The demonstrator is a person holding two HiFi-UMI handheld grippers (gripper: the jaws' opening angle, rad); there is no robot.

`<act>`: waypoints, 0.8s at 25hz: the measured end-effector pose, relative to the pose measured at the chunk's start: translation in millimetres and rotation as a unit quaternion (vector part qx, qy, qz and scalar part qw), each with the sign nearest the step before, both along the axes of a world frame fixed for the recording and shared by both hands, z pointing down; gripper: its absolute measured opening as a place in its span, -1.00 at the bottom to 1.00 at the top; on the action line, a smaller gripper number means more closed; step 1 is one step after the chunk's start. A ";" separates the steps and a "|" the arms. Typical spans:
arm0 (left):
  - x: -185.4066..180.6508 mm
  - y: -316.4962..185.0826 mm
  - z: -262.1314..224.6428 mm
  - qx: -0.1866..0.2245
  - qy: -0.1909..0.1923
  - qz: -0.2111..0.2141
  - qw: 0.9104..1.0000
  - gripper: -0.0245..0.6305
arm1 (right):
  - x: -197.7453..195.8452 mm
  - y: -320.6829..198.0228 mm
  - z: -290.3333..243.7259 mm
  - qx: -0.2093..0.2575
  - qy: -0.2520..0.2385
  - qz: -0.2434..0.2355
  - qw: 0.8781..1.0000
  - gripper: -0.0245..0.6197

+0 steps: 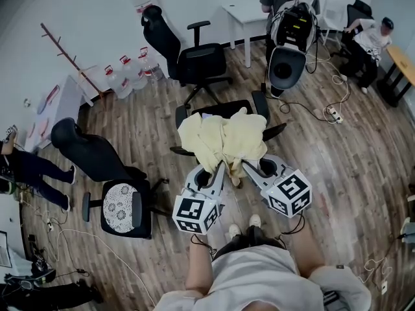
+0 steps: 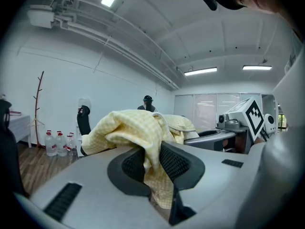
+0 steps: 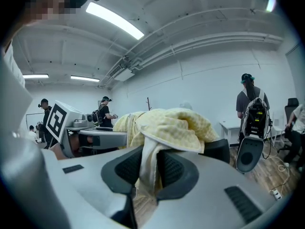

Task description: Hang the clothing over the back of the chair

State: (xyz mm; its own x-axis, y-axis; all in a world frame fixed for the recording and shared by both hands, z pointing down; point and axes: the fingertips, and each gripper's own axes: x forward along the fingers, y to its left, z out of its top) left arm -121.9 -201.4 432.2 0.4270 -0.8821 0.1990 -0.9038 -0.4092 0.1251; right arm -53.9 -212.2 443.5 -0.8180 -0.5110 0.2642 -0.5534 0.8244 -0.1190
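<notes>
Wood floor point(image 1: 337, 167), one garment point(image 1: 224, 138) (both clamping: left gripper point(image 1: 217, 168), right gripper point(image 1: 250, 166)).

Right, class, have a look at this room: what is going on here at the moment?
A person stands at a black office chair with a gripper in each hand. The left gripper and the right gripper each pinch a fold of a pale yellow checked garment. The garment lies bunched over the chair's back, draped there but not yet let go. Other people are busy farther off in the room.
</notes>
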 end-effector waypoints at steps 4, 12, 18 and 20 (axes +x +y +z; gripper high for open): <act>-5.1 -5.3 5.4 -0.001 0.002 -0.007 1.000 -0.70 | -5.5 -4.7 5.7 -0.003 0.000 0.002 1.000 -0.67; -4.0 -11.0 17.6 0.003 -0.010 -0.030 1.000 -0.63 | -3.4 -8.9 17.1 0.003 0.007 0.014 1.000 -0.64; -1.3 -2.7 15.2 0.003 -0.008 -0.024 1.000 -0.56 | 3.5 -3.1 14.9 0.008 0.021 0.020 1.000 -0.59; -0.2 -0.2 16.6 0.002 -0.006 -0.023 1.000 -0.54 | 4.6 -1.6 17.0 0.009 0.026 0.021 0.999 -0.58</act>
State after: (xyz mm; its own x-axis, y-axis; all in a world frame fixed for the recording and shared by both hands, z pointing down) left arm -122.1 -201.5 448.8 0.3834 -0.9016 0.2006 -0.9232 -0.3676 0.1119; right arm -49.3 -213.8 460.5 -0.7803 -0.5504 0.2969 -0.5935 0.8014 -0.0740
